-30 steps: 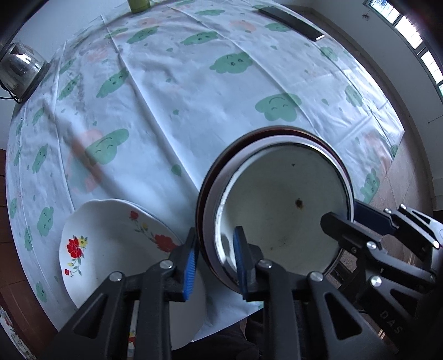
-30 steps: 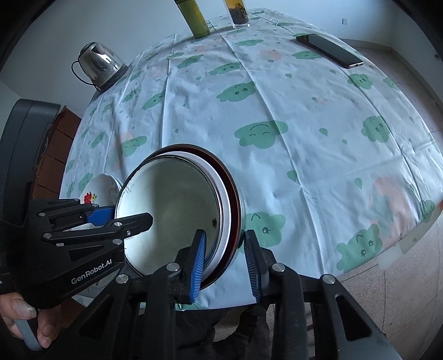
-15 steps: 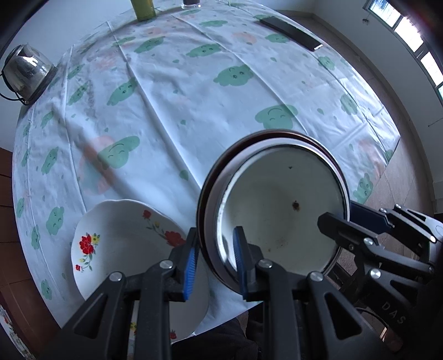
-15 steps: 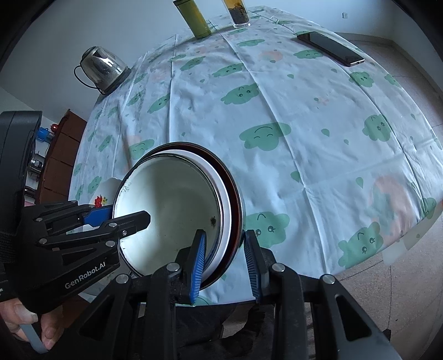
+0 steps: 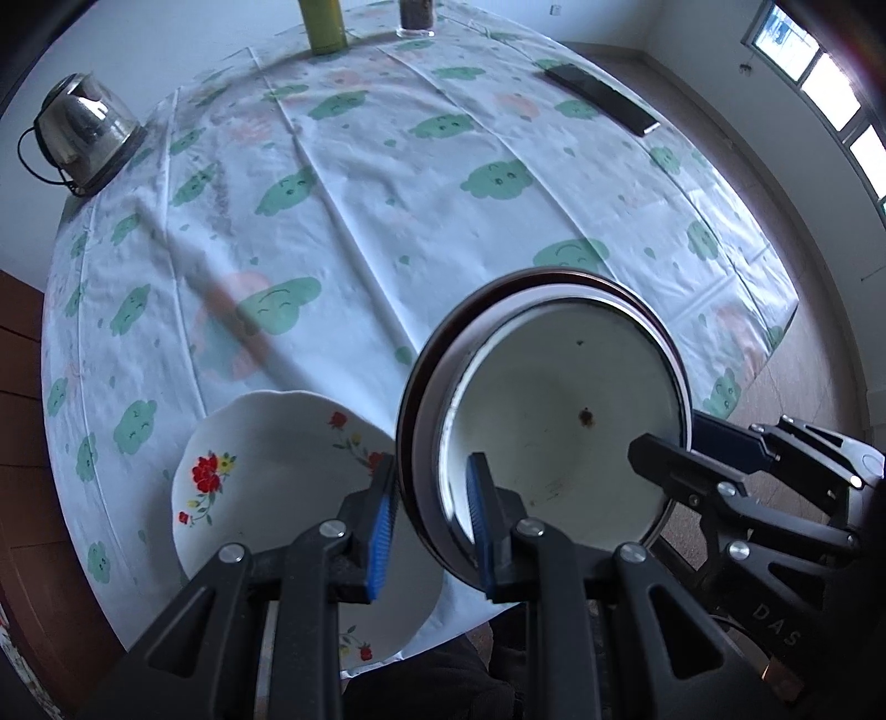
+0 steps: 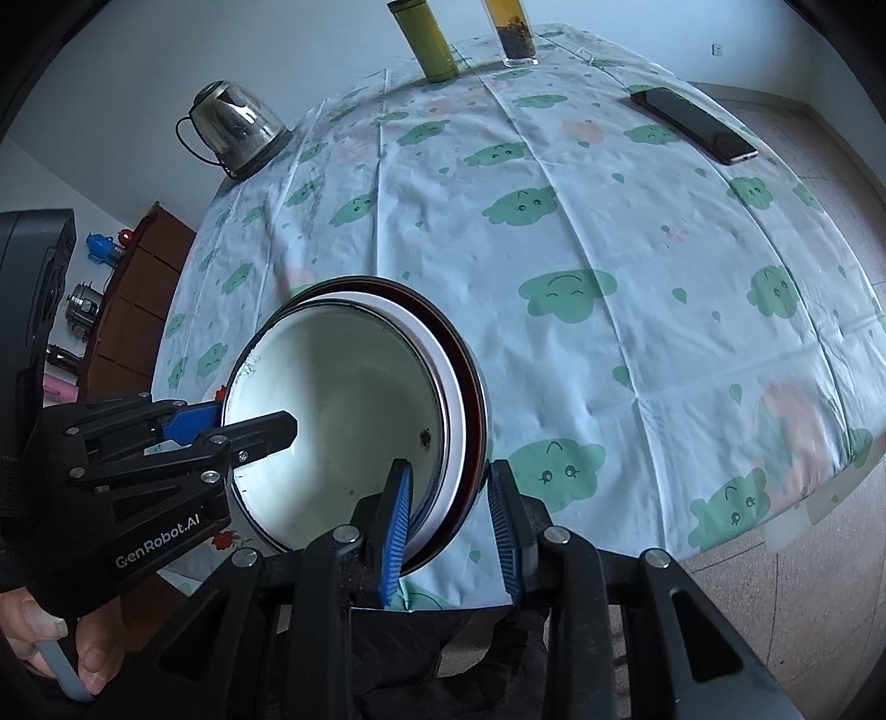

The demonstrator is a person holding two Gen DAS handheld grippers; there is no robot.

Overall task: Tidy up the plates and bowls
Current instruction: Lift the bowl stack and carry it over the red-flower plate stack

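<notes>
A stack of nested dishes point(image 5: 565, 421) point(image 6: 343, 415) hangs tilted above the table's near edge: a white enamel bowl with a dark chip inside, then a white dish, then a dark brown outer dish. My left gripper point(image 5: 432, 493) point(image 6: 243, 421) is shut on the stack's left rim, blue pads on either side. My right gripper point(image 6: 451, 504) point(image 5: 673, 437) is shut on the opposite rim. A white plate with red flowers point(image 5: 266, 487) lies on the table to the left, below the stack; in the right wrist view only a sliver of the plate point(image 6: 221, 540) shows.
The table point(image 5: 387, 183) wears a white cloth with green clouds. At its far side stand a kettle point(image 5: 83, 133) point(image 6: 235, 130), a green bottle point(image 6: 429, 39) and a glass of tea point(image 6: 515, 33); a phone point(image 6: 695, 124) lies far right. A person's hand point(image 6: 50, 653) holds the left gripper.
Both grippers have lifted the stack a little; the table looks farther away, and more of its far end and of the flowered plate shows. Both grips are unchanged.
</notes>
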